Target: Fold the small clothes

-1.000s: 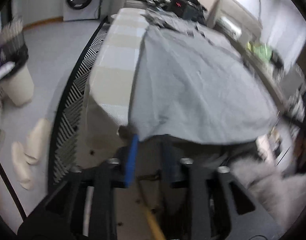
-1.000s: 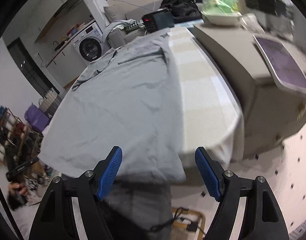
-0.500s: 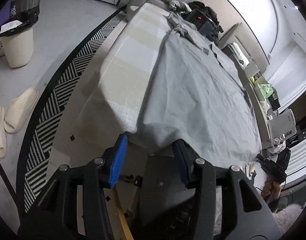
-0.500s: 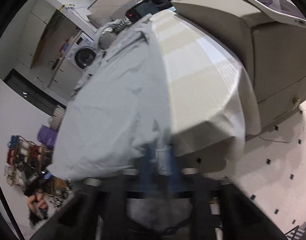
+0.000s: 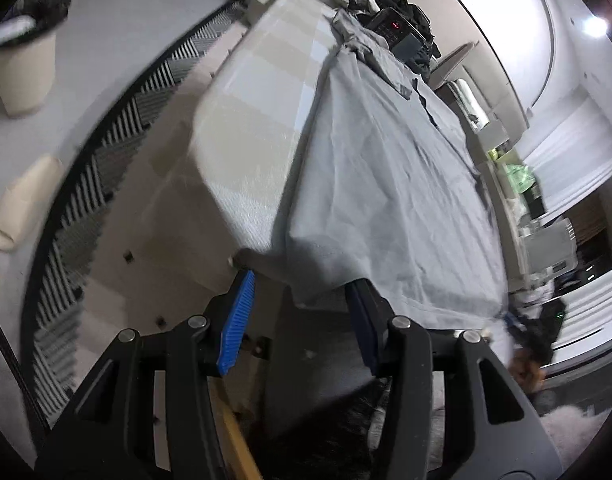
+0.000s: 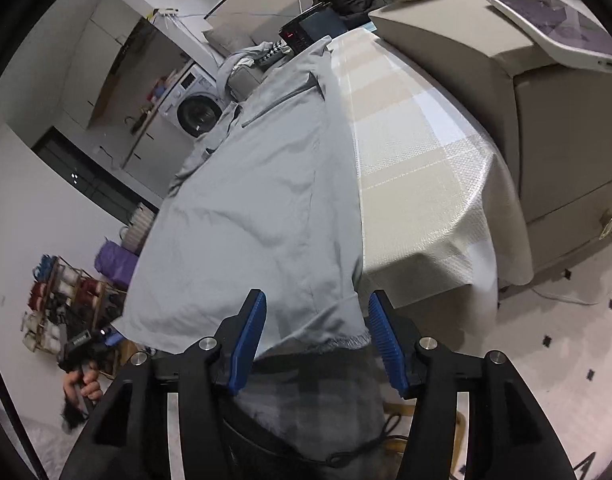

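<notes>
A grey shirt (image 5: 389,184) lies spread along a table with a beige checked cloth (image 5: 262,120); its hem hangs over the near table edge. My left gripper (image 5: 302,296) is open, its jaws on either side of the shirt's near left hem corner, not closed on it. In the right wrist view the shirt (image 6: 262,208) shows with its collar at the far end. My right gripper (image 6: 315,320) is open around the near right hem corner, which hangs between the blue pads (image 6: 248,340).
A black device with a red display (image 6: 306,32) and dark clothes sit at the table's far end. A beige cabinet (image 6: 545,128) with a tablet stands right of the table. A striped rug (image 5: 106,184), slippers and a bin lie on the floor at left.
Both grippers have opened after being nearly shut on the hem. The views have shifted and the hem corners still hang between the jaws.
</notes>
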Demonstrator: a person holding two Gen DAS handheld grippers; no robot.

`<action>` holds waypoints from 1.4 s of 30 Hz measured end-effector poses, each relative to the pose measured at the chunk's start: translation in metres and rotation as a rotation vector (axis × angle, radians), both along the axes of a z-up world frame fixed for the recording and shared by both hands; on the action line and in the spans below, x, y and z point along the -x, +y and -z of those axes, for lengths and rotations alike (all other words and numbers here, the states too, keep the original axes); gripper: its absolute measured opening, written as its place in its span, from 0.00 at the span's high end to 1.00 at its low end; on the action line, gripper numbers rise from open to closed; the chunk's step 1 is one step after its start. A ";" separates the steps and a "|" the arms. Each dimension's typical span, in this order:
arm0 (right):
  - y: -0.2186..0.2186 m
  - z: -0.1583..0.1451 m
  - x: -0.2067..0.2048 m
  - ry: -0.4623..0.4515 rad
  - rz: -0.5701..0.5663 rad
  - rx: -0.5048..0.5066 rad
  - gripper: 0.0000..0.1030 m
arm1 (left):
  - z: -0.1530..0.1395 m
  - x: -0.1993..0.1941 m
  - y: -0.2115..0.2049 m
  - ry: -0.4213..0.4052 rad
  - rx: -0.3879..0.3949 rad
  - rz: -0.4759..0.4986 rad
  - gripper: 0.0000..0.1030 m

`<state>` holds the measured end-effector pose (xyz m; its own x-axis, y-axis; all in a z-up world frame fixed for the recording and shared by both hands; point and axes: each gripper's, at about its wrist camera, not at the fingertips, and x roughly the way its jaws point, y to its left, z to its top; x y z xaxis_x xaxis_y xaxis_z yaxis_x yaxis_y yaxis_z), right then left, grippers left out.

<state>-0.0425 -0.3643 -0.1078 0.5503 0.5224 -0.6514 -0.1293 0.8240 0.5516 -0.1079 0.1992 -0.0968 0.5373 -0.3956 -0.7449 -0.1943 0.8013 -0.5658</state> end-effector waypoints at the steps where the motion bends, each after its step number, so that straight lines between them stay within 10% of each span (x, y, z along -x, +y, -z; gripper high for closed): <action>1: -0.001 0.001 -0.002 0.001 0.006 -0.001 0.47 | 0.001 0.001 0.003 -0.001 0.016 -0.010 0.58; 6: 0.000 0.011 -0.009 0.016 0.039 -0.025 0.49 | 0.002 0.005 0.018 -0.012 0.047 -0.060 0.58; 13: 0.012 0.004 -0.002 0.009 -0.018 0.032 0.90 | 0.002 0.007 0.019 -0.007 0.048 -0.048 0.58; 28: -0.006 -0.019 0.006 -0.101 0.013 -0.089 0.94 | -0.017 0.022 0.020 -0.138 0.175 0.052 0.47; 38: 0.003 -0.017 0.002 -0.086 -0.002 -0.073 0.94 | 0.031 -0.009 0.013 -0.012 0.259 -0.037 0.47; 42: 0.004 -0.016 0.001 -0.083 -0.003 -0.062 0.94 | 0.030 -0.015 0.002 0.021 0.183 -0.035 0.70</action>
